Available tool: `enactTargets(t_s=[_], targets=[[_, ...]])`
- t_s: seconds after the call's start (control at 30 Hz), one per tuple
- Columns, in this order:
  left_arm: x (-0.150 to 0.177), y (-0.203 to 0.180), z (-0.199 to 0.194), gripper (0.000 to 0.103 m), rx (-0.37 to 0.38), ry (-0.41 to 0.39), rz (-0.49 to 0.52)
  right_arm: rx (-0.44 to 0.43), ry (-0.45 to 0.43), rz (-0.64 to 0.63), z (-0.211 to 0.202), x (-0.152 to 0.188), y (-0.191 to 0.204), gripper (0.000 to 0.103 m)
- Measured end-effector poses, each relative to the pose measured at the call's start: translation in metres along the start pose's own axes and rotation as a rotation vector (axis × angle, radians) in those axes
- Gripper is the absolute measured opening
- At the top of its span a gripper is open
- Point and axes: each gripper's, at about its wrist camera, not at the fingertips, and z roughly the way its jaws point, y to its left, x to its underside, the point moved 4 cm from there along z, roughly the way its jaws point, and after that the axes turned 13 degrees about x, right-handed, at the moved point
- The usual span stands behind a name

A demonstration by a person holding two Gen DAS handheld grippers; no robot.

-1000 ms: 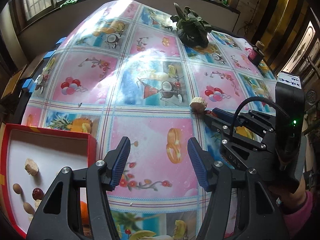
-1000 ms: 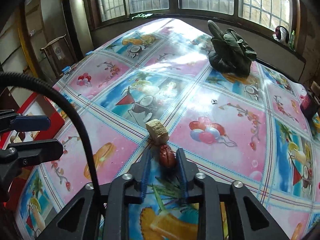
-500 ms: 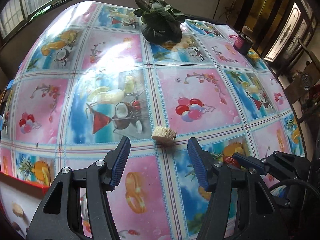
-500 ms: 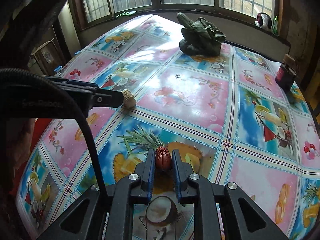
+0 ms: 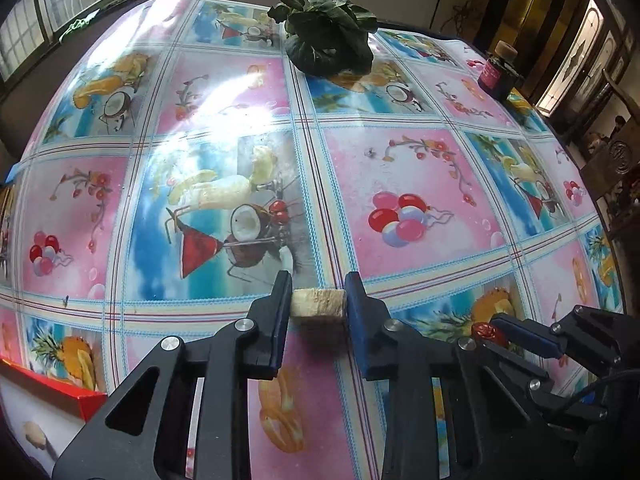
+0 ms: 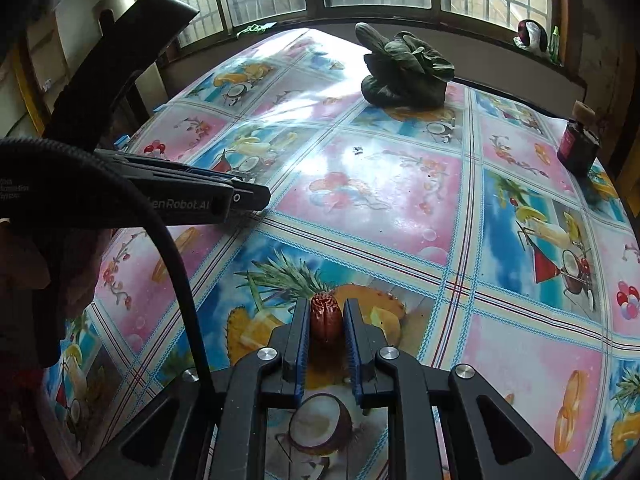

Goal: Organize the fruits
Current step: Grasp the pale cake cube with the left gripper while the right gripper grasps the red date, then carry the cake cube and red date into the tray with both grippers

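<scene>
Pale, crumbly-looking fruit chunk (image 5: 318, 302) has just been closed on end-to-end by the left gripper (image 5: 318, 304), while a wrinkled red date (image 6: 326, 316) is pinched in the right gripper (image 6: 326, 320).

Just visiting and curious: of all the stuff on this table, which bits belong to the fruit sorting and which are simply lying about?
Part of the job:
- pale chunk, between the left gripper's pads, whose jaws have just been closing
- red date, clamped in the right gripper
- red tray, holding a few pieces

Just lying about:
- leafy greens
- dark jar
- patterned tablecloth
</scene>
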Motion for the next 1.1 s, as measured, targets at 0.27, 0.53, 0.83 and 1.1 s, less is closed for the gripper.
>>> enactTargets(t_s=[0.27, 0.53, 0.83, 1.1], targets=[[0.032, -0.001, -0.041, 0.026, 0.001, -0.008, -0.029, -0.018, -0.029, -0.008, -0.022, -0.001, 0.02, 0.016], [0.079, 0.004, -0.084, 0.026, -0.066, -0.057, -0.039, -0.085, -0.051, -0.001, -0.045, 0.017, 0.06, 0.016], [0.122, 0.026, -0.124, 0.026, -0.142, -0.112, -0.072, -0.158, -0.071, -0.003, -0.067, 0.03, 0.107, 0.016], [0.148, 0.052, -0.153, 0.026, -0.172, -0.158, -0.113, -0.184, -0.086, -0.06, -0.082, 0.032, 0.148, 0.016]])
